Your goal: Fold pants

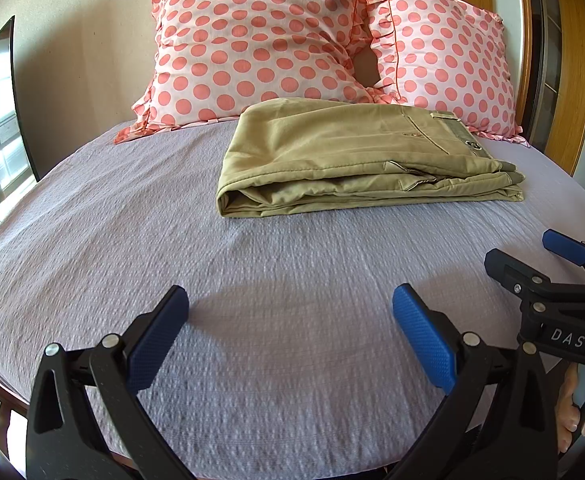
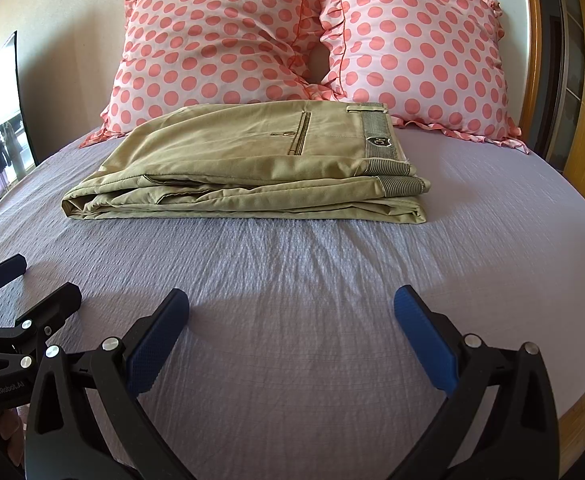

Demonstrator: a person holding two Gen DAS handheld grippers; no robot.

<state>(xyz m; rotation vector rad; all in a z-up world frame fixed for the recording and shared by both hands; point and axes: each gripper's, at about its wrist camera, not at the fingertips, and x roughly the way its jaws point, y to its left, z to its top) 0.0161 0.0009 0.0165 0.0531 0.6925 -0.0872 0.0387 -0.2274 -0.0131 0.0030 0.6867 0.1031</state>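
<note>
Khaki pants (image 1: 356, 160) lie folded in a flat stack on the lilac bedsheet (image 1: 252, 264), just in front of the pillows, waistband to the right. They also show in the right wrist view (image 2: 244, 164). My left gripper (image 1: 290, 312) is open and empty, low over the sheet, well short of the pants. My right gripper (image 2: 292, 312) is open and empty too, equally far back from them. The right gripper shows at the right edge of the left wrist view (image 1: 532, 256); the left gripper shows at the left edge of the right wrist view (image 2: 32, 284).
Two pink polka-dot pillows (image 1: 260, 40) (image 1: 444, 64) lean against the wall behind the pants. A wooden bed frame and door (image 1: 572, 80) stand at the right. A dark screen or mirror (image 1: 0, 112) stands at the left of the bed.
</note>
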